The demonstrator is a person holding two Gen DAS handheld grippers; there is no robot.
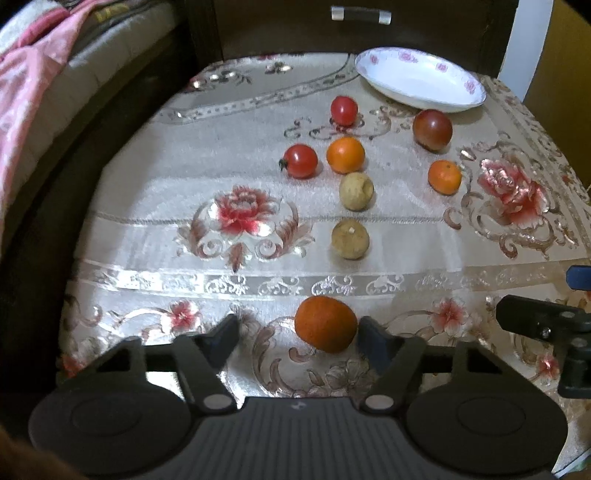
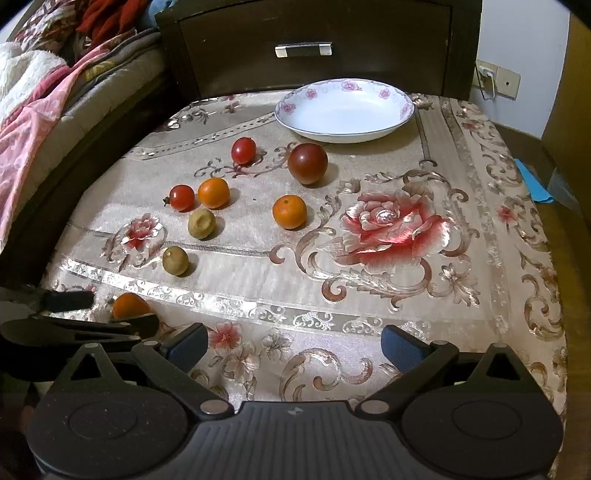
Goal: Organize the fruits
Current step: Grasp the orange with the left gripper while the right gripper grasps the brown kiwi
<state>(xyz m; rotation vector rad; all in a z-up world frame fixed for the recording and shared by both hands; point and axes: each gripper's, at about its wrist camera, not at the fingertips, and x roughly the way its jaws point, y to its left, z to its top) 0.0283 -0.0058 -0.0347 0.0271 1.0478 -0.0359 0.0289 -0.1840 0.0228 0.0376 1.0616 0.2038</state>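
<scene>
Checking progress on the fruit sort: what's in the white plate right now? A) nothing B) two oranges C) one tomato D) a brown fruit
A: the plate at the far edge of the table shows only its bare white bowl, while all the fruit, such as the dark tomato nearest it, sits on the tablecloth.

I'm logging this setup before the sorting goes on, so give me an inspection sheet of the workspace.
Surface: floral tablecloth, flat.
Job's things: empty white plate at the far edge; eight fruits loose on the cloth, none in the plate.
Clutter: nothing seen.
Grippers: left hand-held gripper straddles the nearest orange fruit, one pad beside it, the other clear; right hand-held gripper open, empty.
Cables: a plug and cord at the wall socket.
Surroundings: dark drawer behind, bedding to the left.
</scene>
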